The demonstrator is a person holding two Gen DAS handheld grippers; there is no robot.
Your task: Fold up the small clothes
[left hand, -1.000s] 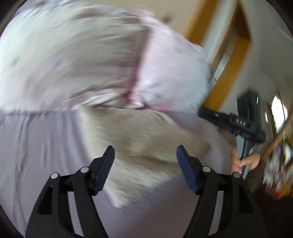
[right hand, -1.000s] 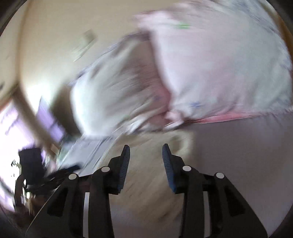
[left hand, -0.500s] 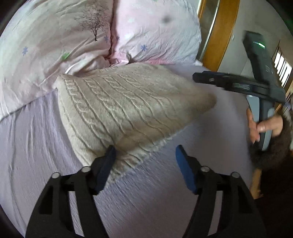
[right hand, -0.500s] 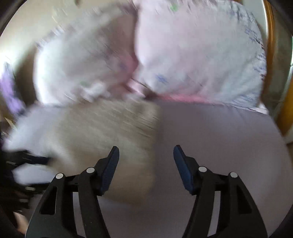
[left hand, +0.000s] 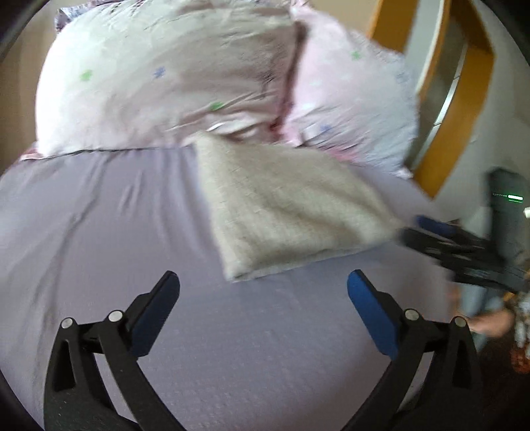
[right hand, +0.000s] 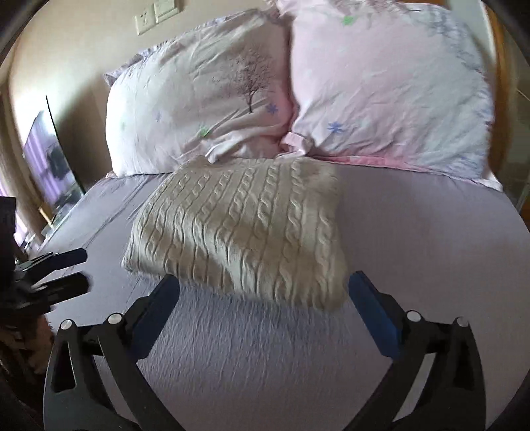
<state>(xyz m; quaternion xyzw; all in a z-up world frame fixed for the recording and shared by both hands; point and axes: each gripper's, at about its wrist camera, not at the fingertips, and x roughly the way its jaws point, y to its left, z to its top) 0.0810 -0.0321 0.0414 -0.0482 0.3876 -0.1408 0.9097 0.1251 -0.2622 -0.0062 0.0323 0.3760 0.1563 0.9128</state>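
A beige cable-knit sweater [right hand: 238, 228] lies folded into a rectangle on the lilac bed sheet [right hand: 414, 238], just in front of the pillows. It also shows in the left wrist view [left hand: 285, 215], blurred. My right gripper [right hand: 263, 291] is open and empty, its jaws wide apart at the sweater's near edge. My left gripper [left hand: 263, 288] is open and empty, just short of the sweater's near corner. The right gripper shows at the sweater's right edge in the left wrist view [left hand: 463, 252]. The left gripper shows at far left in the right wrist view [right hand: 56, 275].
Two pale pink printed pillows [right hand: 215, 99] [right hand: 387, 89] stand against the wall behind the sweater. A wooden frame [left hand: 460, 99] stands to the right of the bed. A dark screen [right hand: 53, 162] stands at the left. Wall sockets [right hand: 155, 13] sit above the pillows.
Both grippers have pulled back from the sweater and opened wider. The sweater now lies flat and free on the sheet.
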